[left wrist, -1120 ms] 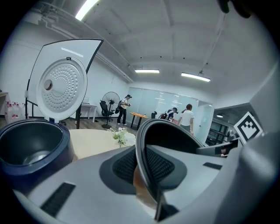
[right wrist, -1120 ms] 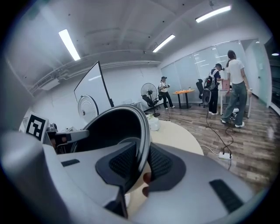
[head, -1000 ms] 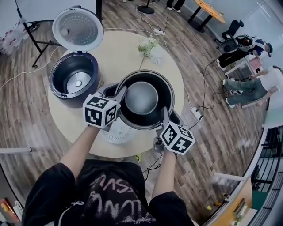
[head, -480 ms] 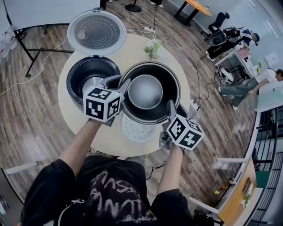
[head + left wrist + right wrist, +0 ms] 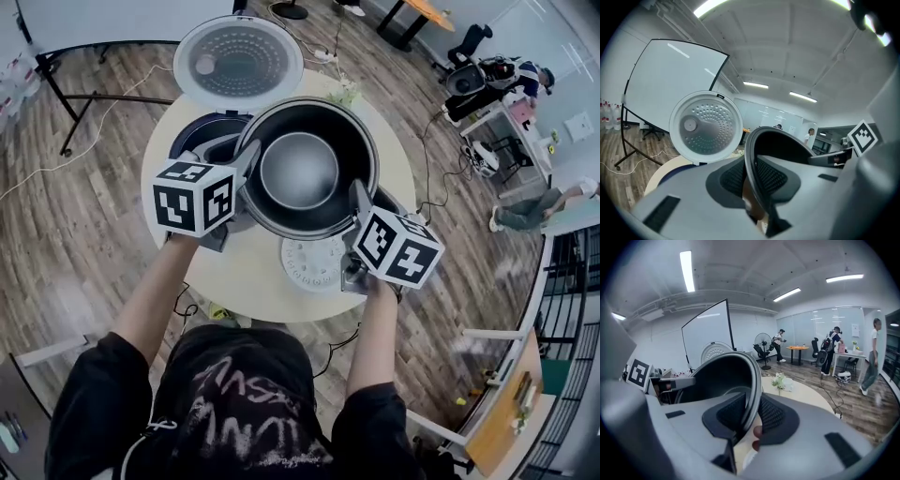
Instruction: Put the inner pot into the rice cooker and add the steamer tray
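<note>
The dark inner pot [image 5: 302,169] hangs in the air above the round table [image 5: 398,164], carried by both grippers. My left gripper [image 5: 246,176] is shut on the pot's left rim [image 5: 751,154], and my right gripper [image 5: 359,204] is shut on its right rim [image 5: 753,380]. The pot overlaps the rice cooker [image 5: 199,139], whose body is mostly hidden under it. The cooker's lid [image 5: 237,59] stands open behind. The white perforated steamer tray [image 5: 314,263] lies flat on the table below the pot, near the front edge.
A small bunch of flowers [image 5: 345,94] sits at the table's far side. Cables run across the wooden floor on the right. A projection screen stand [image 5: 56,84] is at the far left, with desks and people [image 5: 497,80] at the far right.
Both grippers have carried the pot upward and leftward, from the table's middle to over the cooker's opening. The steamer tray has stayed where it was.
</note>
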Tool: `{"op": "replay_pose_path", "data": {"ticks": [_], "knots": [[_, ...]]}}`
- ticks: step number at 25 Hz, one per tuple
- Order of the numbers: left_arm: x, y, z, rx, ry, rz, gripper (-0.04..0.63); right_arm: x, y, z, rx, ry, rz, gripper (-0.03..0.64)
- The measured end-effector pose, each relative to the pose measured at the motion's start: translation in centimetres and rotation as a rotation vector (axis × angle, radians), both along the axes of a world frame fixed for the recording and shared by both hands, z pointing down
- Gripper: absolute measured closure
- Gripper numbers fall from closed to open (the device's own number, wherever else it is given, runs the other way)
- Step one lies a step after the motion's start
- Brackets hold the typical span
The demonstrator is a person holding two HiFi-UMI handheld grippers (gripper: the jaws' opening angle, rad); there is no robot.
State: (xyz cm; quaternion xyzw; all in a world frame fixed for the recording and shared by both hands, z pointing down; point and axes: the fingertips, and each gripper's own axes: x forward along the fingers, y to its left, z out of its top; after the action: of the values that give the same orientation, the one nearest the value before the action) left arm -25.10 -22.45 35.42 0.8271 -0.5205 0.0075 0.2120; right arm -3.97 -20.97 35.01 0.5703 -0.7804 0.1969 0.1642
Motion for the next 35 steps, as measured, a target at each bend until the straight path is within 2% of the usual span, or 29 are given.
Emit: {"op": "replay_pose_path", "data": {"ticks": [4, 11, 20, 28, 35], "knots": [[-2.5, -0.3, -1.2, -0.012, -0.012, -0.041, 0.517, -2.6, -1.4, -1.0, -0.027, 0.004, -0.070, 0.525], [-7.2, -0.3, -1.8, -0.072, -0.075, -0.099, 0.503, -7.9, -3.7, -0.4, -0.134, -0.027, -0.219, 0.520], [-12.3, -1.2, 0.3, -0.227, -0.090, -0.157, 0.499, -13.5, -6.5, 2.1, -0.284, -0.009, -0.353, 0.514], [-14.1, -1.9, 4.5, -0.356, -0.068, -0.175, 0.497, -15.5, -7.8, 6.0, -0.404, 0.021, -0.405, 0.509], [-15.2, -1.6, 8.0, -0.431, -0.069, -0.182, 0.496, -16.6, -7.8, 9.7, -0.474, 0.025, -0.413, 0.509]]}}
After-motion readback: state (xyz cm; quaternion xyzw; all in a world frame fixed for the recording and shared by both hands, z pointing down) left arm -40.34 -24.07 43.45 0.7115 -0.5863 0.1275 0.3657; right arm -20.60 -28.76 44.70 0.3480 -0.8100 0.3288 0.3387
